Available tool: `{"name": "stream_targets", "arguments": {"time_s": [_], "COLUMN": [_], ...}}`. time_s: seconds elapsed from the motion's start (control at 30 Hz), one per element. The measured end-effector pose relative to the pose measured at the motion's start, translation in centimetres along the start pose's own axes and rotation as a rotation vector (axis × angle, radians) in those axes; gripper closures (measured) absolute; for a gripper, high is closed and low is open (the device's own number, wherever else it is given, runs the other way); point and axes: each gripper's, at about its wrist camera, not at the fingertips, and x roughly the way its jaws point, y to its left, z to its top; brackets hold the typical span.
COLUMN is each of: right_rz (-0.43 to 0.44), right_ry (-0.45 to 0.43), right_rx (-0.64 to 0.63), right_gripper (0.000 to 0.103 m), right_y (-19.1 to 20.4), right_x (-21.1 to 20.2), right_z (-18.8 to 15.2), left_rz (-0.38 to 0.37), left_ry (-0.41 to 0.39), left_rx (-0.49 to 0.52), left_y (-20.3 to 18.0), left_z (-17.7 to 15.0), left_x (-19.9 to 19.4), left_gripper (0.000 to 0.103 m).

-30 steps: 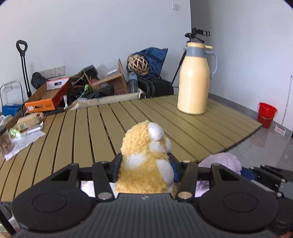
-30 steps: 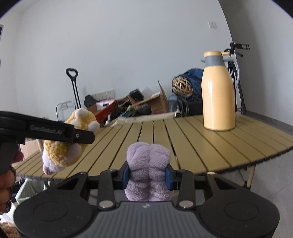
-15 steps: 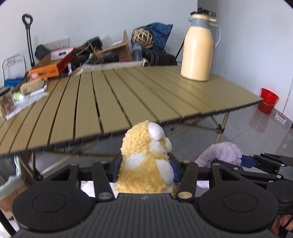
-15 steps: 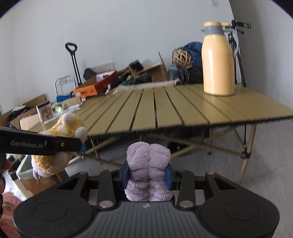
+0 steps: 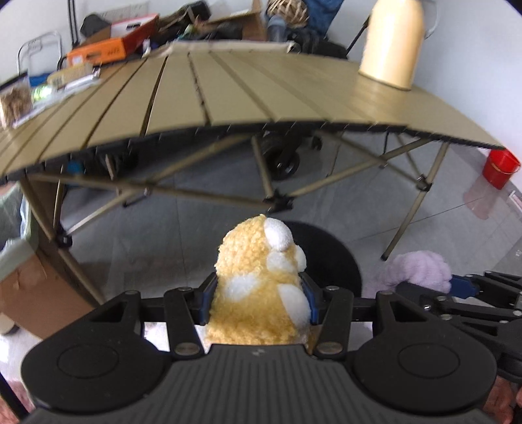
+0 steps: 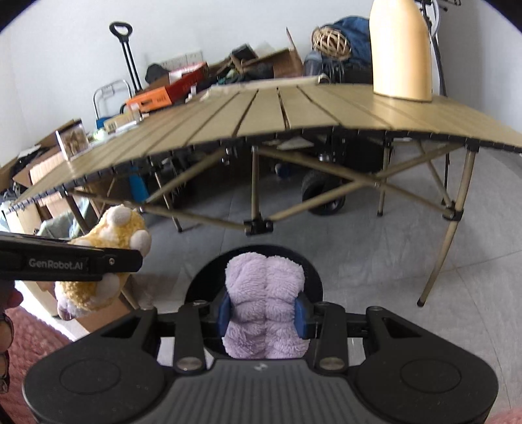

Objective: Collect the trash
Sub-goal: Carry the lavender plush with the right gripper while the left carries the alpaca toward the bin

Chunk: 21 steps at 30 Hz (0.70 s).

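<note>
L gripper (image 5: 259,301): blue pads clamped on yellow-white plush toy (image 5: 261,283), jaws part-open round it. R gripper (image 6: 263,313): pads squeezing lilac plush toy (image 6: 265,306). Both toys held in air, side by side, above round black bin (image 6: 310,270) on grey floor, in front of slatted folding table (image 6: 293,114). Cream thermos jug (image 6: 401,52) on table, far R.

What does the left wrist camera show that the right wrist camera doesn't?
Only the left wrist view shows the red bucket on the floor. Only the right wrist view shows the black trolley handle against the wall and a pink rug. Both show the slatted table, the cream jug, the yellow plush toy, the purple plush toy and a dark round bin beneath.
</note>
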Motion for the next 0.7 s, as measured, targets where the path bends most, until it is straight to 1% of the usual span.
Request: {"name": "stream_targets", "arguments": {"time_s": [0.23, 0.47, 0.7], "right_rz": [-0.009, 0.004, 0.014], "right_ry": [0.074, 0.109, 0.153], "right_rx": [0.001, -0.011, -0.037], "right_gripper": [0.066, 0.066, 0.066], "right_y": [0.3, 1.3, 2.8], "right_x": [2.1, 4.4, 7.8], "right_z": [-0.4, 0.4, 1.4], "left_rz": [0.028, 0.036, 0.087], "left_ry": [0.108, 0.135, 0.158], "left_rx": [-0.064, -0.151, -0.207], "left_y": [2.1, 4.4, 5.9], "left_z": [-1.3, -1.6, -1.4], "left_x": [3.4, 4.8, 5.9], "left_gripper": [0.052, 0.052, 0.052]}}
